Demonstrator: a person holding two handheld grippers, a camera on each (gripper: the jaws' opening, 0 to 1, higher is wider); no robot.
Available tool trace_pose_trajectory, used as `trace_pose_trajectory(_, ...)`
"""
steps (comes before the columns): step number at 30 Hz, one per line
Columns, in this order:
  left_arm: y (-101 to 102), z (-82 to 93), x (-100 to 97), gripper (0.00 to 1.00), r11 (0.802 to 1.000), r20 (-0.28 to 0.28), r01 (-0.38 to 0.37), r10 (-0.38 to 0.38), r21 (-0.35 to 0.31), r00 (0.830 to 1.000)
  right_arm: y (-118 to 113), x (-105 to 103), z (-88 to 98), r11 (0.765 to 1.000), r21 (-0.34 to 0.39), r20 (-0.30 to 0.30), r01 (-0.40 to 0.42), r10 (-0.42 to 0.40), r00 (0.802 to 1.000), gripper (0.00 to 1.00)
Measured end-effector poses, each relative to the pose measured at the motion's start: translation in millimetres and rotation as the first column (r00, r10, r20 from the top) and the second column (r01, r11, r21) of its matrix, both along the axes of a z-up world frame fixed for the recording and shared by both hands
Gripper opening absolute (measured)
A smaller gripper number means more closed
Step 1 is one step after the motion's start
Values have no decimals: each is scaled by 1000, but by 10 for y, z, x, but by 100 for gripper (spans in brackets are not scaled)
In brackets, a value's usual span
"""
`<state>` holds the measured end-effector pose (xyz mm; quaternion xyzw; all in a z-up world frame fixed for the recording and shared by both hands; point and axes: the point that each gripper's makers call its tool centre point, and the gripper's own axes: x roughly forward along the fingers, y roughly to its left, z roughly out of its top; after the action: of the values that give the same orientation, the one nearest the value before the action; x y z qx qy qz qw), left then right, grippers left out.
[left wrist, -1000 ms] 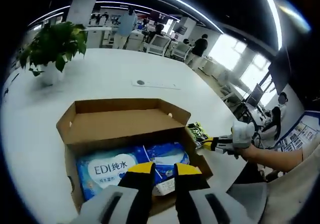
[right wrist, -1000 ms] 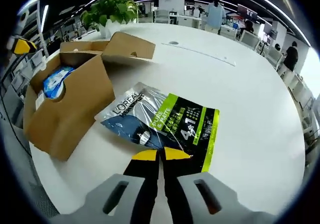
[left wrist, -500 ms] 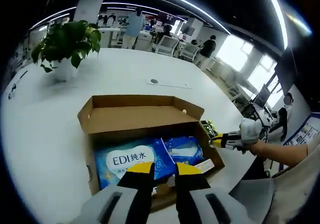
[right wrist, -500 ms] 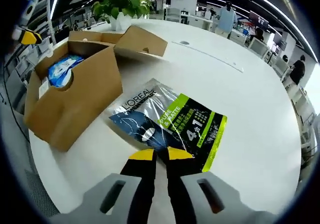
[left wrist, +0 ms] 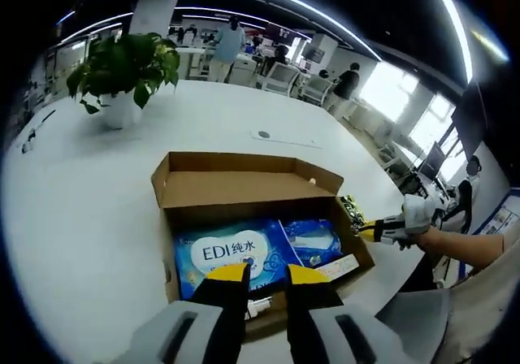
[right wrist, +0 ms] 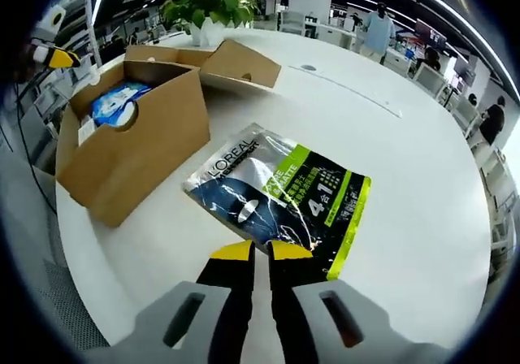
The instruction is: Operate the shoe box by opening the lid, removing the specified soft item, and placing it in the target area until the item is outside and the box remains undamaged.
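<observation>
**Colours on my table**

My box is plain brown cardboard. Inside it lie blue packs with white patches and blue lettering. On the white table the pouch is silver, dark blue and lime green. My jaw tips are yellow on black.

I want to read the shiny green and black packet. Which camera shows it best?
The right gripper view: the packet lies flat on the white table beside the open shoe box, its printing facing up. In the left gripper view just its edge peeks past the box.
</observation>
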<state>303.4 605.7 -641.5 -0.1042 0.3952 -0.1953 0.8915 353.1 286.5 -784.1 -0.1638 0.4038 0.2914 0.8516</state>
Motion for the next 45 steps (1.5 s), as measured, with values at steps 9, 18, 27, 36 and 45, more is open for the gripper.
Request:
trace_pose_trajectory(9, 88, 14, -20, 18, 1000, 16, -11, 10, 18, 1000, 87, -39, 124, 1000, 19, 16, -13, 13, 1000, 4)
trace_pose_trajectory(18, 232, -78, -78, 19, 997, 20, -13, 12, 79, 1000, 210, -109, 432, 998, 54, 51, -45, 42, 998, 7)
trace_pose_trajectory(27, 389, -155, -136, 22, 989, 30, -9, 5, 148, 1000, 417, -102, 814, 993, 94, 93, -78, 69, 993, 14)
trace_pose_trajectory(36, 583, -201, -155, 22, 978, 45, -35, 27, 204, 999, 795, -86, 1151, 980, 130, 130, -148, 131, 983, 18)
trace_pose_trajectory(45, 710, -338, -223, 22, 970, 25, -45, 40, 241, 999, 1164, -80, 1231, 965, 165, 136, -204, 183, 974, 19)
